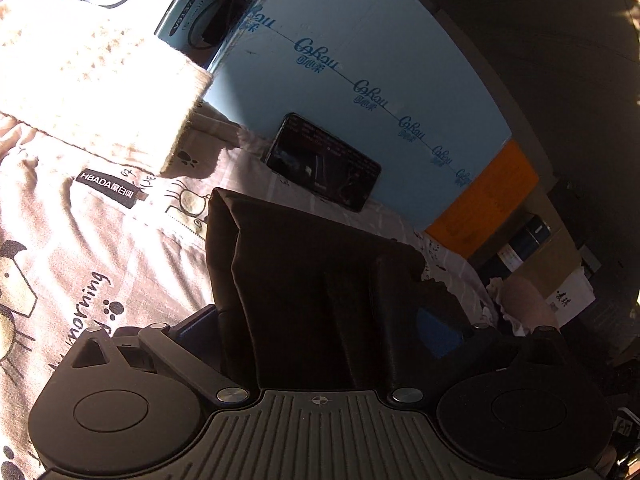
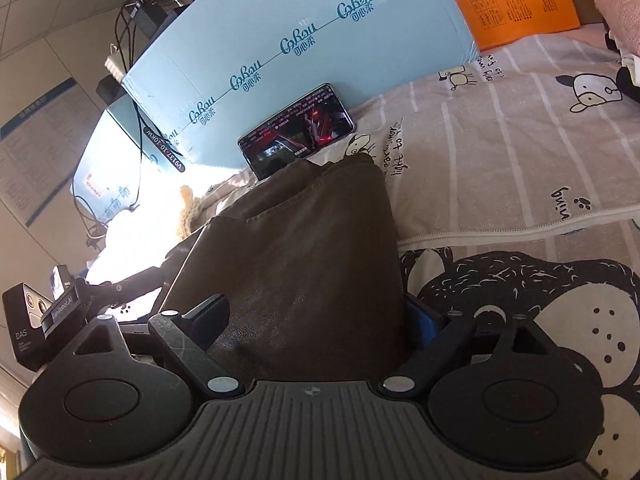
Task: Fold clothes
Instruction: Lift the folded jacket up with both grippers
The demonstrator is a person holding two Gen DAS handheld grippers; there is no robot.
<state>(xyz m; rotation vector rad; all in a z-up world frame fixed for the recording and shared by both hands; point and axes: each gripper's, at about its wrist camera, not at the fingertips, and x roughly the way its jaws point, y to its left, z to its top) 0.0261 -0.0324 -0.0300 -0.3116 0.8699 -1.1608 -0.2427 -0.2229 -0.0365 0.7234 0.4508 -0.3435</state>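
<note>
Dark brown garment (image 1: 320, 280): smooth, slightly glossy cloth, gathered in soft vertical folds, rising from between the fingers of the left gripper (image 1: 320, 332) at the lower centre of the left wrist view; the jaws are clamped on its lower edge, blue pads partly covered by cloth. In the right wrist view the same garment (image 2: 304, 264) fills the centre, a bunched mound with a stitched hem at its upper edge, its base pinched by the right gripper (image 2: 320, 320), whose jaws are likewise closed onto the cloth. Bed sheet (image 1: 80, 240): thin pinkish-grey cotton, striped, printed with cartoon dogs, paw marks and lettering, wrinkled, lying beneath the garment in both views. Cream knitted cloth (image 1: 80, 72): coarse, nubby weave, folded, at the upper left of the left view, sunlit. Phone (image 2: 296, 130): flat black slab, screen lit, leaning against the light blue cardboard box (image 2: 320, 28) behind the garment. Orange printed sheet (image 2: 516, 4): flat, at the upper right, beside the box. Black cables (image 2: 132, 80): thin, hanging at the upper left.
</note>
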